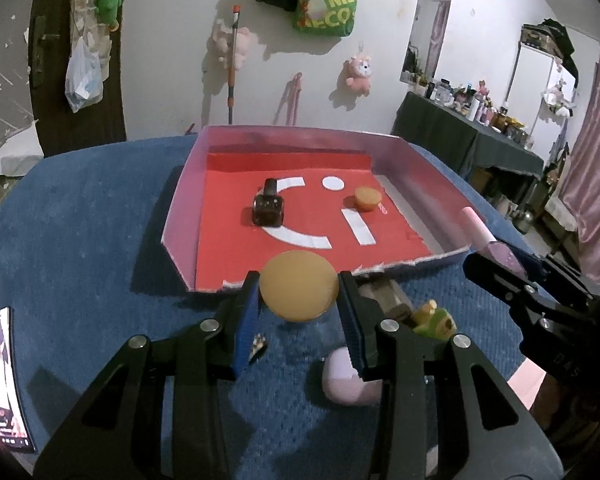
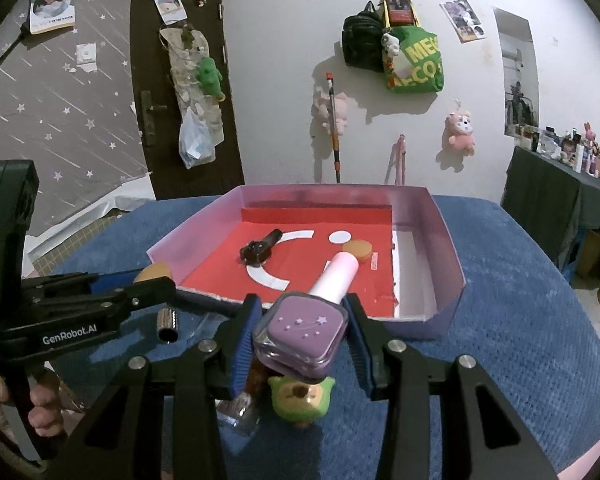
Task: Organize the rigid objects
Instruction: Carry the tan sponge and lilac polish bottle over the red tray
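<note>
Fingers of the left gripper [image 1: 299, 304] pinch a round tan disc [image 1: 299, 286], held up just before the torn near edge of the box [image 1: 182, 200]. Fingers of the right gripper [image 2: 300, 330] pinch a purple bottle with a pink cap [image 2: 308, 326] above a green toy [image 2: 302, 400] on the blue surface [image 2: 500, 320]. Inside the box lie a dark bottle [image 1: 267, 204] and a second tan disc [image 1: 367, 199].

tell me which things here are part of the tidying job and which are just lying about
Part of the job:
- tan disc, held by the left gripper
- purple bottle, held by the right gripper
- red tray, already holding a smaller tan disc and a dark bottle
- green toy and silver tube, on the blue cloth

Just lying about:
- phone
- wall plush toys
</note>
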A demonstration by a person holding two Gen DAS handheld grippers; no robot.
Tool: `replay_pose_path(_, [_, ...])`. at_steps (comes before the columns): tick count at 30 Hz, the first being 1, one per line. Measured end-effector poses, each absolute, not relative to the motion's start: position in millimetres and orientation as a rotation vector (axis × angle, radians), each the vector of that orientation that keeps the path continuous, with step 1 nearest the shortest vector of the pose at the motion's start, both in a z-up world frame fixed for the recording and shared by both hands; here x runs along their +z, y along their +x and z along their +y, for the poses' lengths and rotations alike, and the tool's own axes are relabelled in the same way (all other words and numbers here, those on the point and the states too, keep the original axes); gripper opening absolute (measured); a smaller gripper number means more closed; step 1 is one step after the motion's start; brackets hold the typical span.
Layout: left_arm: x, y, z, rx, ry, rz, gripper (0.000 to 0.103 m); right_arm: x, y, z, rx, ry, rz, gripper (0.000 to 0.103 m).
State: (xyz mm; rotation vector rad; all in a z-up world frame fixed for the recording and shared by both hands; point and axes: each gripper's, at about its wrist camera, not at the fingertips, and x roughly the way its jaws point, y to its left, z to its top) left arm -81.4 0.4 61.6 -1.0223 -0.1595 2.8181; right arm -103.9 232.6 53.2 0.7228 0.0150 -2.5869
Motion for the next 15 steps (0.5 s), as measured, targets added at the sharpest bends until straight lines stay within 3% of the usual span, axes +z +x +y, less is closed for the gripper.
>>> replay_pose_path(15, [71,-126,1,2.791,-1.075,-0.151,0.036,58,-153,231,-2.530,0.838,0.006,0.045])
